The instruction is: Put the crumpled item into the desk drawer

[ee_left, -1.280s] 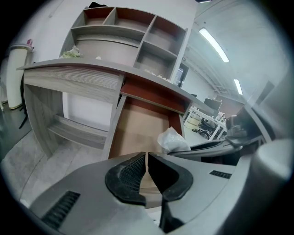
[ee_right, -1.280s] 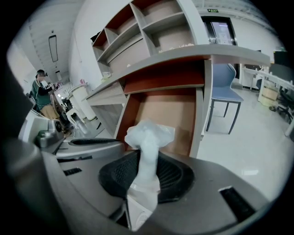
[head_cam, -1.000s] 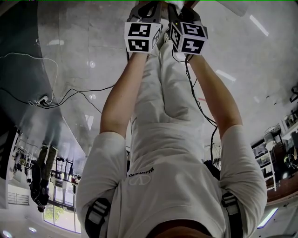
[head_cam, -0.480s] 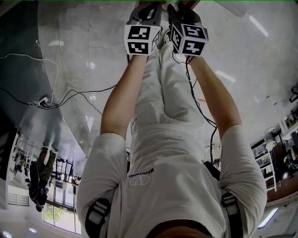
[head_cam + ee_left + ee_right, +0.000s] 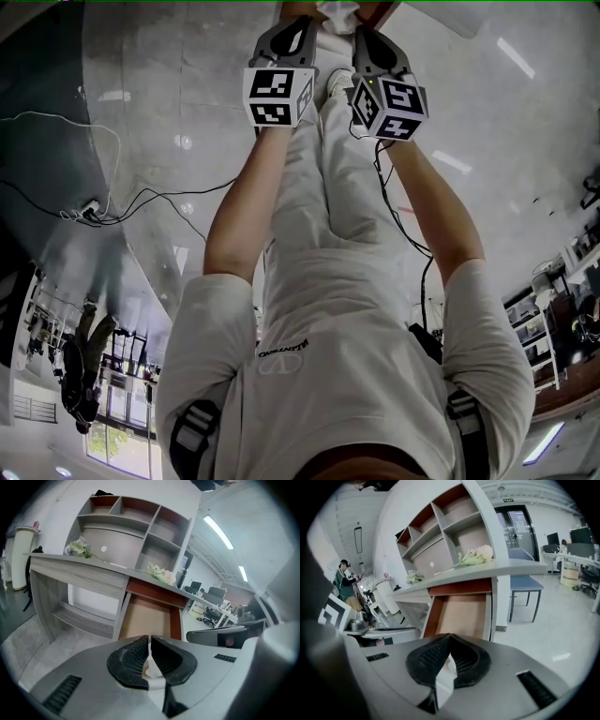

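The desk drawer [image 5: 145, 618] stands pulled out under the grey desktop [image 5: 89, 562], its brown bottom bare; it also shows ahead in the right gripper view [image 5: 461, 613]. Two pale crumpled bunches lie on the desktop, one above the drawer [image 5: 161, 573] [image 5: 476, 555] and one further along [image 5: 79, 548] [image 5: 412, 577]. My left gripper [image 5: 150, 641] is shut. My right gripper [image 5: 450, 639] has just been closing and is shut. A white sliver shows between each pair of pads; I cannot tell whether it is an item. In the head view both grippers [image 5: 291, 28] [image 5: 373, 37] are held out side by side.
A cubby shelf unit [image 5: 140, 527] rises behind the desk. A blue-grey chair [image 5: 525, 585] stands right of the drawer. A person [image 5: 347, 585] stands at the left of the right gripper view. Cables [image 5: 141, 197] trail over the glossy floor. Office desks [image 5: 211, 606] fill the background.
Both grippers have lifted a little toward the head camera, and their marker cubes now sit lower in the picture. The right cube has tilted slightly.
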Demonstrator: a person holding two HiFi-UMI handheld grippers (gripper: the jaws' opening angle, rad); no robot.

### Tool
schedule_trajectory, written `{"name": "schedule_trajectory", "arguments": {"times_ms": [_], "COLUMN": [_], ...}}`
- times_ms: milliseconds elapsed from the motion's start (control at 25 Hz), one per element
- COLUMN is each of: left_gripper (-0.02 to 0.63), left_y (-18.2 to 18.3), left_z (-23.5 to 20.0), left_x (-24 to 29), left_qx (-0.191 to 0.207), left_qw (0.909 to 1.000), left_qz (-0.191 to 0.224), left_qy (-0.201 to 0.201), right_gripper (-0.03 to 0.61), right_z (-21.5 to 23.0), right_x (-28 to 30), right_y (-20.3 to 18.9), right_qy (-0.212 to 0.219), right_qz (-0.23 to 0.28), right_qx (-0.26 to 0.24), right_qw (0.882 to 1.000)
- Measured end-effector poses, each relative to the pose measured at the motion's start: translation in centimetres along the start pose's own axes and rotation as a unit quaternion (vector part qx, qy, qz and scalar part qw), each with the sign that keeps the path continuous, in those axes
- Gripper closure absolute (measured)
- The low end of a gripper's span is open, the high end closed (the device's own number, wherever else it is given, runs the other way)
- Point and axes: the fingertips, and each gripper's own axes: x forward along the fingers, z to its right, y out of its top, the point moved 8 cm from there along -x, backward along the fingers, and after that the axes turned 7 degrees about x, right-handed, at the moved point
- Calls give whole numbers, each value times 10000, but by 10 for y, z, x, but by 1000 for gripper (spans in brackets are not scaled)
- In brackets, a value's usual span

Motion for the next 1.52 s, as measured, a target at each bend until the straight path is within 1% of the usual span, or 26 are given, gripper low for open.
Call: {"name": "schedule_trajectory", "arguments": {"times_ms": [120,280,360,480,560,640,800,920,1000,1200,1360,1520], "left_gripper": [592,592,592,593,594,592,592,592,593,593,592,592], "left_y": [14,46,68,105,136,170,234,276,297,341,363,382], "left_z": [-3,-3,-6,-5,-4,-5,2,12,20,41,49,55], "left_x": [-18,-59,-86,-139,-174,-204,-255,-283,-303,-346,-370,-384], "left_qx": [-25,201,269,322,397,503,693,921,1011,1292,1425,1419], "left_qw": [9999,9991,9982,9972,9956,9924,9836,9734,9674,9504,9396,9306], "left_qz": [162,377,528,674,837,1082,1582,2010,2230,2705,2988,3240], "left_qy": [31,-29,-1,84,172,308,525,602,652,827,867,938], "right_gripper": [578,578,578,579,578,578,580,580,580,580,580,580], "right_z": [-7,-19,-26,-41,-50,-57,-63,-71,-79,-93,-94,-87], "right_x": [-15,-50,-74,-125,-162,-195,-261,-300,-325,-389,-429,-448], "right_y": [14,43,61,92,118,149,206,244,265,310,328,341], "right_qy": [115,252,332,512,617,656,554,521,552,420,253,136], "right_qz": [178,396,481,516,604,809,1338,1787,1995,2534,2943,3129], "right_qx": [105,41,-32,-158,-281,-347,-267,-279,-367,-722,-691,-648], "right_qw": [9997,9989,9983,9972,9959,9939,9891,9821,9777,9637,9529,9475]}}
